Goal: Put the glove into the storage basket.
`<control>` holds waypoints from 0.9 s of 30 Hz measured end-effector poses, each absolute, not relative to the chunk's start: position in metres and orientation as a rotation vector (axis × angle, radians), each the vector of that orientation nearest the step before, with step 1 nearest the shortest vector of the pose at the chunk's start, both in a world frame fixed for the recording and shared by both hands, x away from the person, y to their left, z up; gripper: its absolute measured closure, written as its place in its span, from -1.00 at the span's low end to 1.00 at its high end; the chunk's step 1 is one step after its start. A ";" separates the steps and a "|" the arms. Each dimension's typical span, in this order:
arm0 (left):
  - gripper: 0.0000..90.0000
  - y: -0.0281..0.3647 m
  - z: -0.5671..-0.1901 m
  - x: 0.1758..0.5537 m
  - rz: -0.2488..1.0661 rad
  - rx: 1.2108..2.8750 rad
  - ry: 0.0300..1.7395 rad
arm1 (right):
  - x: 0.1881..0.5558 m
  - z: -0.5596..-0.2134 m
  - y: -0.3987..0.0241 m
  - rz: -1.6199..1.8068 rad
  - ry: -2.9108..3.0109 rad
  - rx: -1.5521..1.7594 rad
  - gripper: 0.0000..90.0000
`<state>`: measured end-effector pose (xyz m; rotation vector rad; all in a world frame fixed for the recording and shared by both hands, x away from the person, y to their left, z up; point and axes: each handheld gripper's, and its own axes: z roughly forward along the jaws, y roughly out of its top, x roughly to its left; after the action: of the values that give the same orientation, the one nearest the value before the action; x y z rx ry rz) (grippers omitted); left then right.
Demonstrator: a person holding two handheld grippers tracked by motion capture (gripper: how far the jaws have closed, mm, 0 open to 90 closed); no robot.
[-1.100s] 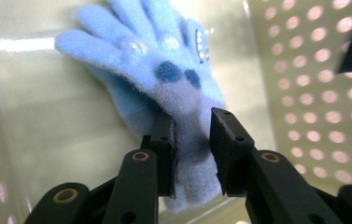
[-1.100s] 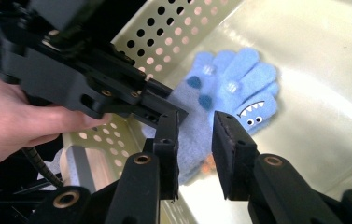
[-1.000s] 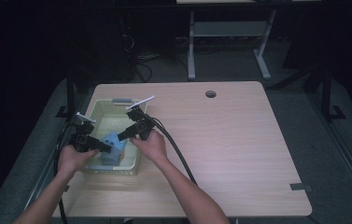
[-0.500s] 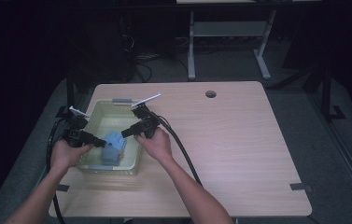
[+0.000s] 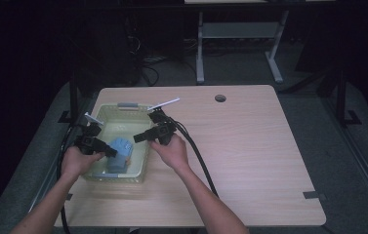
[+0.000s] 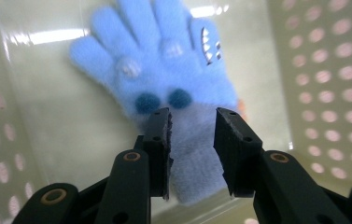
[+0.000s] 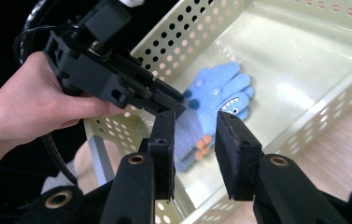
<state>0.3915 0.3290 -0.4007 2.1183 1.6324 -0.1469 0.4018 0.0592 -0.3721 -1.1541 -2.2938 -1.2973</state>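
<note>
Blue glove (image 6: 164, 88) lies in basket (image 5: 145, 161), not yet lifted. Left gripper (image 6: 192, 123) hovers narrow above its cuff, gripping nothing. Right gripper (image 7: 194, 126), empty, has just been opening, glove ahead.

No readable text, label or number appears anywhere, as far as the dim views allow.

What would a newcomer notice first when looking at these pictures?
The eye goes first to the fluffy blue glove with a toothy monster face, lying flat on the bottom of the pale perforated basket at the left side of the wooden table. Next come the two black grippers: the left gripper hovers open just above the glove's cuff, and the right gripper hangs open over the basket's right wall.
</note>
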 end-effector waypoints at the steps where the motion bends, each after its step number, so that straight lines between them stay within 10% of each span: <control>1: 0.46 0.330 -0.398 0.391 -0.139 2.109 1.623 | 0.402 -0.372 0.057 -1.300 -2.290 -1.157 0.49; 27: 0.24 0.316 -0.368 0.385 -0.108 1.964 1.440 | 0.399 -0.366 0.011 -1.397 -2.170 -1.202 0.10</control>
<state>0.3846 0.3161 -0.3679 1.9644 1.4397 -0.1085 0.3988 0.0108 -0.3665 -1.2021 -2.1703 -1.3968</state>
